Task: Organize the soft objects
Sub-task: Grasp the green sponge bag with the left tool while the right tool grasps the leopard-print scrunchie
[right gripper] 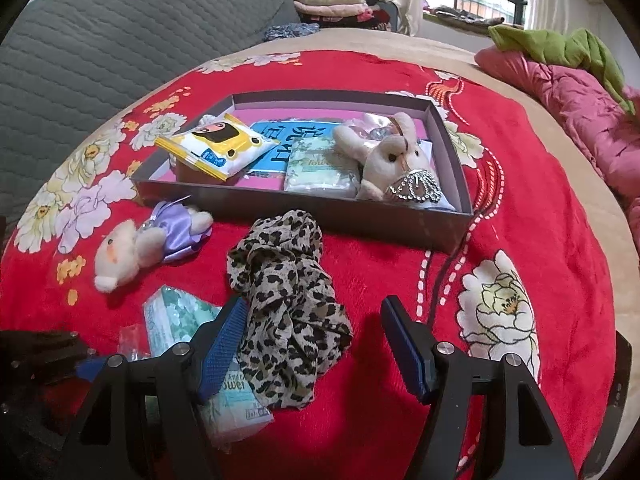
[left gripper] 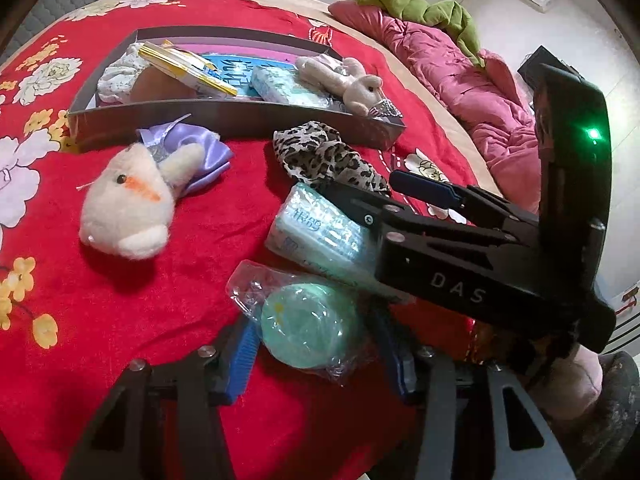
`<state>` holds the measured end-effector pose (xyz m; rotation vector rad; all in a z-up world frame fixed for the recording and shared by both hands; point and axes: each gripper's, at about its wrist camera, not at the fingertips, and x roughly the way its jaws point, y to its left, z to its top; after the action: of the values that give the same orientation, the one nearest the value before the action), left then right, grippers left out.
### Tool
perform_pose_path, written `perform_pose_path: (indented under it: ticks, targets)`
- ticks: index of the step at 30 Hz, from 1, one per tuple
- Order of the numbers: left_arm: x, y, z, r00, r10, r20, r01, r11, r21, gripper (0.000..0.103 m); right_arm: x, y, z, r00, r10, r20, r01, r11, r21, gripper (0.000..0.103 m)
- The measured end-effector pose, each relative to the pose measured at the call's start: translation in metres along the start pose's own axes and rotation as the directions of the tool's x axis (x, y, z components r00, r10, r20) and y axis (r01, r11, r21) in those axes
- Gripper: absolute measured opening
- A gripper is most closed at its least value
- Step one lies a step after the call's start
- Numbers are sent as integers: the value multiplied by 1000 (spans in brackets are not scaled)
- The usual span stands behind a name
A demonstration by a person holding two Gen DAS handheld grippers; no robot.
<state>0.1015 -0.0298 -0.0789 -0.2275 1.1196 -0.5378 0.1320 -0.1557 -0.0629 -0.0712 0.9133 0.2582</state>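
A grey box point(right gripper: 360, 216) on the red bedspread holds a yellow wipes pack point(right gripper: 216, 146), a tissue pack point(right gripper: 320, 166) and a plush rabbit point(right gripper: 386, 160). In front lie a white plush in a purple dress point(left gripper: 128, 200), a leopard scarf point(right gripper: 288, 312), a tissue pack point(left gripper: 320, 232) and a bagged green puff point(left gripper: 306, 326). My left gripper point(left gripper: 320, 360) is open with its blue pads on either side of the puff. My right gripper point(right gripper: 316, 344) is open around the scarf's near end; it also shows in the left wrist view point(left gripper: 380, 188).
The red floral bedspread point(right gripper: 400, 300) covers the bed. A pink quilt point(left gripper: 460, 76) and a green cloth point(left gripper: 432, 8) lie along the right. A grey quilted headboard point(right gripper: 120, 40) stands at the left. Folded clothes point(right gripper: 332, 2) sit beyond the bed.
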Motion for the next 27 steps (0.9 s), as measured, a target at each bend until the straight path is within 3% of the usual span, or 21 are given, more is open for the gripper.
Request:
perform_pose_path:
  ticks: [5, 8, 13, 27]
  targets:
    - [-5, 4, 1, 1000, -17, 14, 17, 1000, -10, 51, 3, 3, 1, 1000, 20, -2, -20, 1000, -19, 38]
    - [-10, 5, 3, 999, -32, 22, 33, 999, -19, 51, 1, 6, 1, 1000, 30, 6, -30, 999, -27, 29]
    - [-23, 5, 5, 998, -32, 54, 32, 999, -13, 51, -6, 5, 3, 999, 30, 27, -29, 999, -26, 24]
    - [-63, 16, 5, 986, 9, 165, -8, 1000, -5, 50, -34, 4, 13, 995, 28, 96, -27, 1000, -15, 23]
